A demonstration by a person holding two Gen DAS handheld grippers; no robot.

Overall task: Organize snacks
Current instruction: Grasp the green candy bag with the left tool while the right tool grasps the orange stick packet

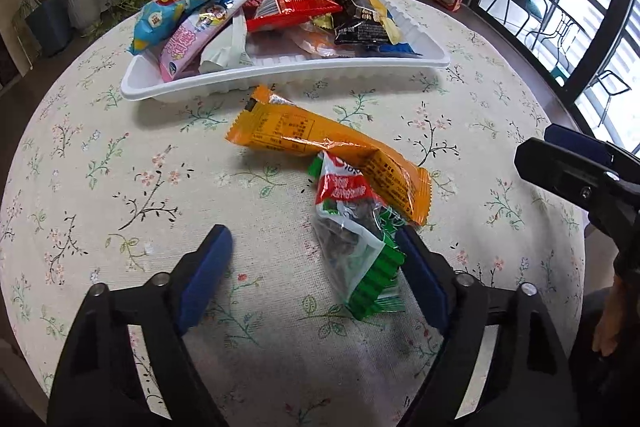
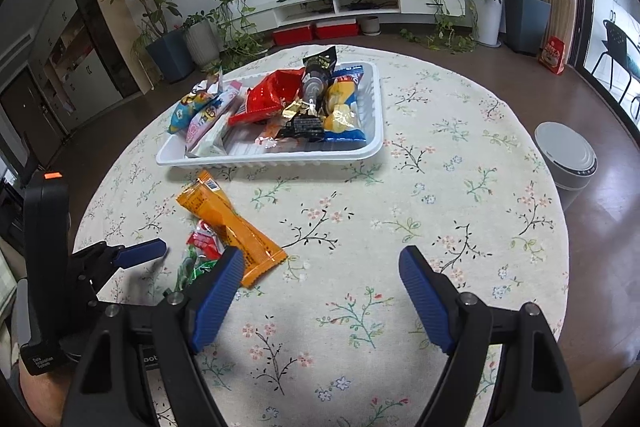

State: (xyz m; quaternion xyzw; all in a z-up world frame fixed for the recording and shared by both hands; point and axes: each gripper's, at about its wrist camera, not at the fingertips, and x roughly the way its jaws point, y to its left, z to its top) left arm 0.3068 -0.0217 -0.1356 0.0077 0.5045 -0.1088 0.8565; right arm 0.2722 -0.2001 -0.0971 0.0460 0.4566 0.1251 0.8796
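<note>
A white tray (image 1: 280, 77) at the far side of the round table holds several snack packs; it also shows in the right wrist view (image 2: 374, 115). An orange pack (image 1: 320, 143) (image 2: 228, 223) lies on the cloth in front of it. A green and red pack (image 1: 352, 239) (image 2: 200, 251) lies partly under its near end. My left gripper (image 1: 316, 255) is open, its right finger touching the green pack's edge. My right gripper (image 2: 322, 275) is open and empty over bare cloth to the right of both packs.
The table has a floral cloth (image 2: 440, 187). A white round bin (image 2: 566, 155) stands on the floor at the right. Potted plants (image 2: 168, 39) and a TV stand (image 2: 360, 3) are behind the table. Glass doors (image 1: 580, 19) are at the right.
</note>
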